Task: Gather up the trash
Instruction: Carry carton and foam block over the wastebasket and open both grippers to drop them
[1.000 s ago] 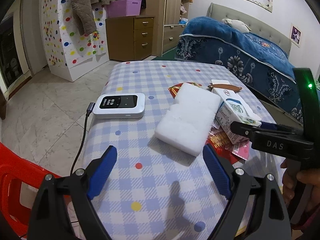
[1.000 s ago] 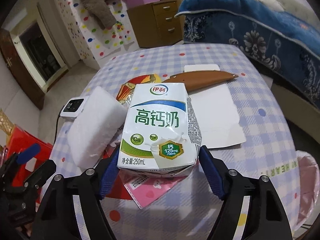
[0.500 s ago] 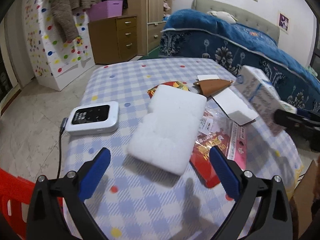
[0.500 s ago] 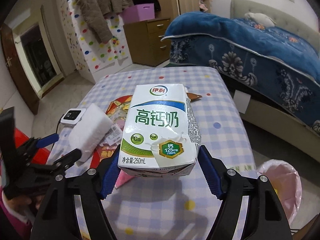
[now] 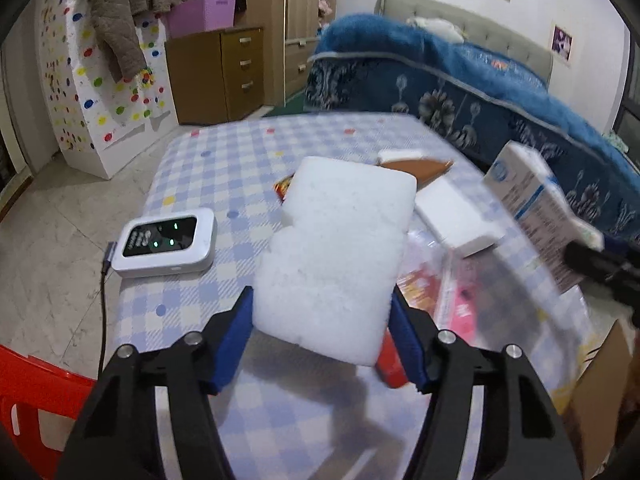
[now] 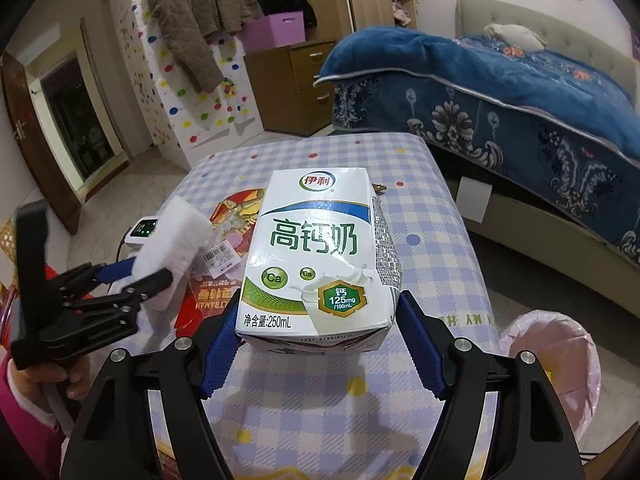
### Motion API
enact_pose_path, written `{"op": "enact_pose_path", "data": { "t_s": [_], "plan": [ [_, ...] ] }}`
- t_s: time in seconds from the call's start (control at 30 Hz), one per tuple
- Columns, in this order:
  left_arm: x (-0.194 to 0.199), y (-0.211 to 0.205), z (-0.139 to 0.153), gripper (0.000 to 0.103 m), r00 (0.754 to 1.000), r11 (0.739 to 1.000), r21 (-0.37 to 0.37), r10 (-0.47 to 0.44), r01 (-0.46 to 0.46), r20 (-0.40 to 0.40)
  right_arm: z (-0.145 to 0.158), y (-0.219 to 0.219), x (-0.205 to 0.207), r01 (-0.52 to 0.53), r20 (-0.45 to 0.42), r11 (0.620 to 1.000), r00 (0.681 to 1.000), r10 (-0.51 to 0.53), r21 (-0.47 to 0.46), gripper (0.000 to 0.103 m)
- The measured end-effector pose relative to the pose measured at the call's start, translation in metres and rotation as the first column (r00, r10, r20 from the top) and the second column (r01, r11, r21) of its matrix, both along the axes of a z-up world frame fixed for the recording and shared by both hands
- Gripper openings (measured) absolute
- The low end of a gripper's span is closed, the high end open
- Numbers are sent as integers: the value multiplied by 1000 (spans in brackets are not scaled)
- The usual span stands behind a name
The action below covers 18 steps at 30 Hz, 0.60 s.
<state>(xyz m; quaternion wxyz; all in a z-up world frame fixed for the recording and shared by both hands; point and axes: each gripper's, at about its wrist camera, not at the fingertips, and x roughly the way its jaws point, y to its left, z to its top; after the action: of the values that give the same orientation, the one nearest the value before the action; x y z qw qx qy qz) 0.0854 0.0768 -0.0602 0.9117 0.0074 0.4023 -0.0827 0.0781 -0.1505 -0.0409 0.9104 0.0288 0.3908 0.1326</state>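
Note:
My left gripper is shut on a white foam block and holds its near end above the checked table. It also shows in the right wrist view with the foam block. My right gripper is shut on a white and green milk carton, held above the table. The carton shows at the right of the left wrist view. Red wrappers and a white paper box lie on the table.
A white device with a cable lies at the table's left. A bin lined with a pink bag stands on the floor right of the table. A blue bed is beyond. A red chair is at the near left.
My left gripper has closed on the foam block and lifted its near end. My right gripper has raised the milk carton and carried it right, toward the table's edge.

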Motion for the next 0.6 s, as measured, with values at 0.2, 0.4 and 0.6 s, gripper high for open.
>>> {"op": "enact_pose_path", "data": {
  "t_s": [0.2,0.4,0.6],
  "plan": [
    [-24,-24,29,63,999,999,-29,-22,23,50,7,-14,-12,14,17,1000,1000,-14,9,74],
    [-36,-63,43,63,995,997,-31,-64,67,80,15,-41,-31,62,43,998,997,-62,5,74],
    [-40,-124,41,64,983,986,-21,-166,168,83,12,-83,-51,154,48,988,987,-153,-16,74]
  ]
}}
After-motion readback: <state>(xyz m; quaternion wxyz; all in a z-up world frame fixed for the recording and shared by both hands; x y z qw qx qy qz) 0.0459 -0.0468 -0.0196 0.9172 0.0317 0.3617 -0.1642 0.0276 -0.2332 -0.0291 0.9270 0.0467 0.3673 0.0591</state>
